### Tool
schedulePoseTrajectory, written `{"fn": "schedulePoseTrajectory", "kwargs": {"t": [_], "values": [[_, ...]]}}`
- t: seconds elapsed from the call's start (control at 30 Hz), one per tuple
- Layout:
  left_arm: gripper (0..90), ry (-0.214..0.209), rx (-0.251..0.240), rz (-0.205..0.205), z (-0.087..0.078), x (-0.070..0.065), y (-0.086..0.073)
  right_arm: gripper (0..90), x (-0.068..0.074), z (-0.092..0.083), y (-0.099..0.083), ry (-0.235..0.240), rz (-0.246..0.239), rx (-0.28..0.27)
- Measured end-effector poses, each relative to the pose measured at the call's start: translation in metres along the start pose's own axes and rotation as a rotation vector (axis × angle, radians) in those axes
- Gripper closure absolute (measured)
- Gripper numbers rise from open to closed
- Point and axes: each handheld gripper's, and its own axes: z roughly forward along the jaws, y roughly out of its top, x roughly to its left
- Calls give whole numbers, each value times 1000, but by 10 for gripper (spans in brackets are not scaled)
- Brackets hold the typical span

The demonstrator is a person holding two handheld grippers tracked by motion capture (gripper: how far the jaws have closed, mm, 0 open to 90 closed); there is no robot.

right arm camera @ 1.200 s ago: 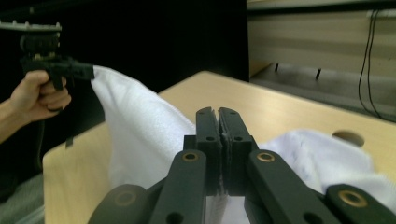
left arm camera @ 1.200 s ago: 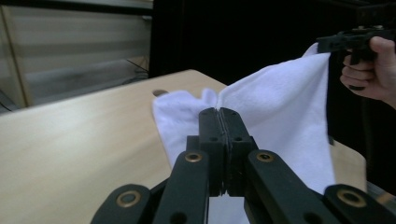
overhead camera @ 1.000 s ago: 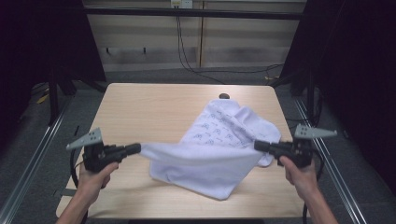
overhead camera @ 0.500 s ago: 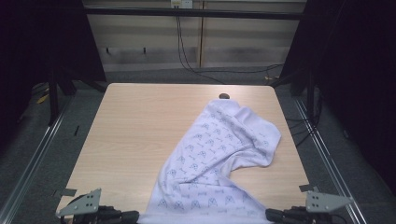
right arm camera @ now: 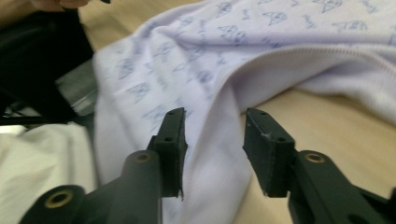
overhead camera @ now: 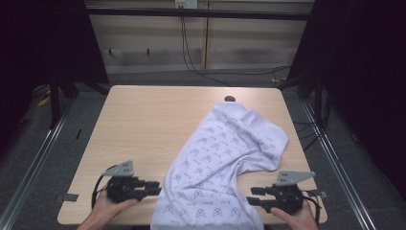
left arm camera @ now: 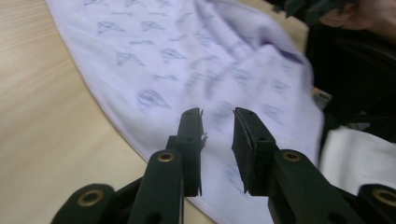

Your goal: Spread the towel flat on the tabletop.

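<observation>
Now the white patterned cloth (overhead camera: 225, 163) lies diagonally across the table (overhead camera: 143, 124), lower centre to upper right, its near end draped over the table's front edge. Both the left gripper (overhead camera: 154, 188) and the right gripper (overhead camera: 253, 195) have just been opening; their jaws stand apart, empty, beside its 2 long edges, apparently letting it settle flat.

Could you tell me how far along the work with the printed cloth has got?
The cloth lies spread diagonally on the table, its near end over the edge. Left gripper and right gripper have just been opening, nothing pinched. The bunched right side probably still needs smoothing.
</observation>
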Motion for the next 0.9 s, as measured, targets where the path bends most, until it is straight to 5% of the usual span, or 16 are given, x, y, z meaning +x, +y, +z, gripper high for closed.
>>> {"fn": "schedulePoseTrajectory", "kwargs": {"t": [0.1, 0.17, 0.33, 0.37, 0.47, 0.53, 0.77, 0.9], "values": [[723, -28, 53, -6, 30, 30, 17, 523, -11, 20, 16, 11, 12, 5], [721, -18, 53, -59, 49, 47, 23, 504, -18, 32, 23, 12, 20, 8], [726, 31, 99, -15, 72, 45, 23, 471, -27, 51, 25, 14, 49, 39], [731, 40, 100, -24, 72, 45, 23, 480, -28, 54, 24, 18, 52, 37], [771, 105, 111, 8, 66, 37, 19, 771, -26, 54, 22, -13, 30, 56], [772, 114, 120, 14, 59, 32, 14, 883, -24, 46, 22, -9, 31, 31], [811, 175, 122, -30, 21, 20, -13, 890, -25, 2, 5, -53, 70, -37], [806, 157, 142, -48, 3, 4, -29, 890, -23, -25, -14, -91, 105, -46]]}}
